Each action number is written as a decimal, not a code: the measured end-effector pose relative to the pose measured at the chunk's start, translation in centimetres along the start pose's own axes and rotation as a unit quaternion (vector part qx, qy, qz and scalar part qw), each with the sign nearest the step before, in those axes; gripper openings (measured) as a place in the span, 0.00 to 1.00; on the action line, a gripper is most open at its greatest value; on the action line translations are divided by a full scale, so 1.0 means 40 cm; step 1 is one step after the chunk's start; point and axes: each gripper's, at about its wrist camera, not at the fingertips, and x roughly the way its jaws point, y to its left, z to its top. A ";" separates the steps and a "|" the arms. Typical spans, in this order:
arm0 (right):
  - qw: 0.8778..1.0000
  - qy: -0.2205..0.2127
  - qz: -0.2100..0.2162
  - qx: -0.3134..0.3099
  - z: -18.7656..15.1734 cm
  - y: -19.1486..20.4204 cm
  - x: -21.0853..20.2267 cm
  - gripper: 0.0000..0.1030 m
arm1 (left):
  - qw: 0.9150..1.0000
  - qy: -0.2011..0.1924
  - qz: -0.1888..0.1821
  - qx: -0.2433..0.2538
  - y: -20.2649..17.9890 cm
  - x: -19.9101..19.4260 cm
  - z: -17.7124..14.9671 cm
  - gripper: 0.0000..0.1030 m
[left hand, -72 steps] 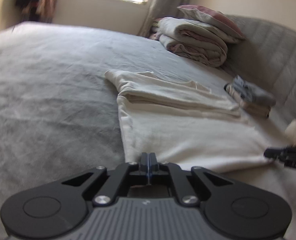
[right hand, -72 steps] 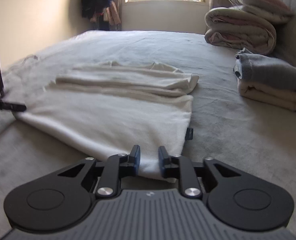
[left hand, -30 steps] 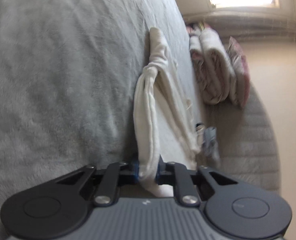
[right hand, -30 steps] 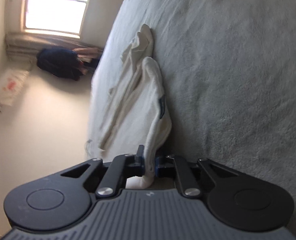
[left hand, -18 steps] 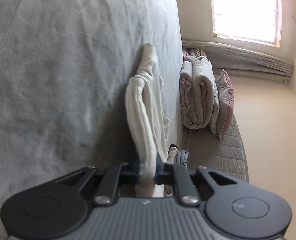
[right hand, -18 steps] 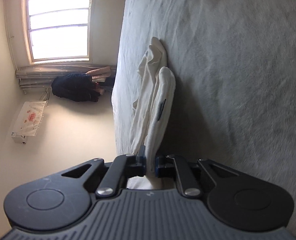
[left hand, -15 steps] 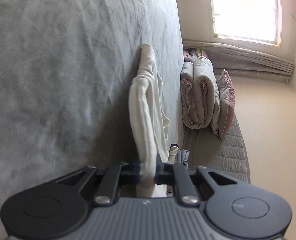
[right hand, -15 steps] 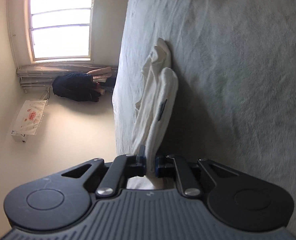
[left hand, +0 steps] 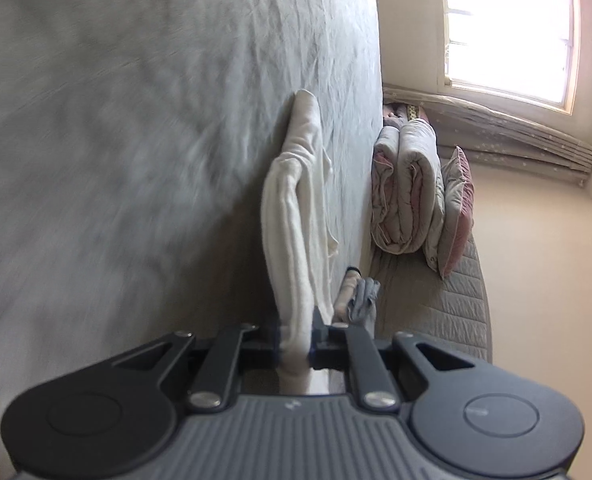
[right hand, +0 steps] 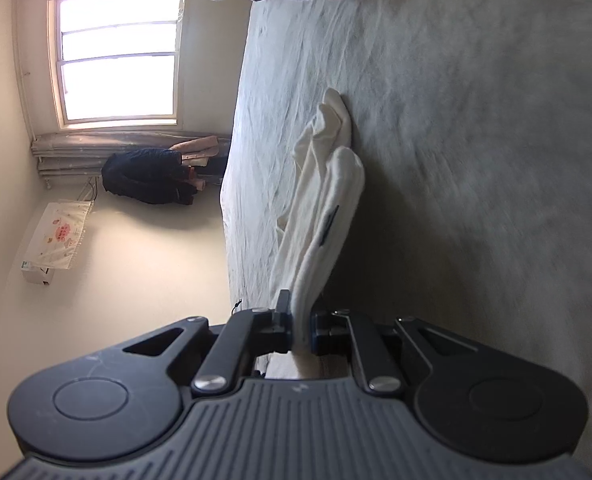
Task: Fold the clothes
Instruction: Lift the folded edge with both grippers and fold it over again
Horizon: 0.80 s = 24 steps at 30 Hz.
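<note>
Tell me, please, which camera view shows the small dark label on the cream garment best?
The right wrist view: the dark label shows plainly on the cream garment, which the right gripper pinches. The left wrist view shows the same garment clamped in the left gripper, but no label.

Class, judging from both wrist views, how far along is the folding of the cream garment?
Done: sleeves already lie folded over the cream garment; a stack of folded clothes sits near the headboard. In hand: the left hand-held gripper and right hand-held gripper each pinch its near edge, lifted off the grey bed. Left: laying that edge over and stacking it.
</note>
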 end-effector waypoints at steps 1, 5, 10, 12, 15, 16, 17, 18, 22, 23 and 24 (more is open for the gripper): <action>1.000 -0.002 0.000 0.002 -0.008 0.000 -0.008 0.11 | 1.000 0.001 -0.001 -0.004 0.003 -0.016 -0.014 0.10; 1.000 -0.007 0.006 0.015 -0.035 0.000 -0.023 0.11 | 1.000 -0.002 -0.009 -0.029 0.020 -0.069 -0.066 0.10; 1.000 -0.008 0.012 0.023 -0.032 0.006 -0.008 0.11 | 0.998 -0.010 -0.030 -0.047 0.019 -0.082 -0.092 0.10; 0.999 -0.010 0.014 0.026 -0.021 0.011 0.003 0.11 | 0.998 -0.010 -0.039 -0.050 0.006 -0.069 -0.090 0.10; 0.999 -0.017 0.022 0.035 0.006 0.025 0.025 0.11 | 0.997 -0.013 -0.056 -0.054 -0.021 -0.046 -0.075 0.10; 0.999 -0.020 0.025 0.036 0.013 0.023 0.019 0.11 | 0.996 -0.016 -0.062 -0.056 -0.030 -0.038 -0.068 0.10; 0.999 -0.023 0.028 0.038 0.024 0.026 0.025 0.11 | 0.996 -0.019 -0.067 -0.059 -0.041 -0.029 -0.059 0.10; 0.998 -0.025 0.032 0.039 0.035 0.033 0.033 0.11 | 0.995 -0.022 -0.072 -0.061 -0.051 -0.020 -0.050 0.10; 0.998 -0.034 0.043 0.042 0.088 0.048 0.071 0.11 | 0.993 -0.034 -0.087 -0.066 -0.090 0.023 -0.010 0.10; 0.998 -0.035 0.043 0.043 0.101 0.053 0.085 0.11 | 0.993 -0.036 -0.088 -0.066 -0.099 0.036 0.002 0.10; 0.997 -0.037 0.043 0.044 0.114 0.057 0.099 0.11 | 0.993 -0.038 -0.089 -0.065 -0.108 0.052 0.013 0.10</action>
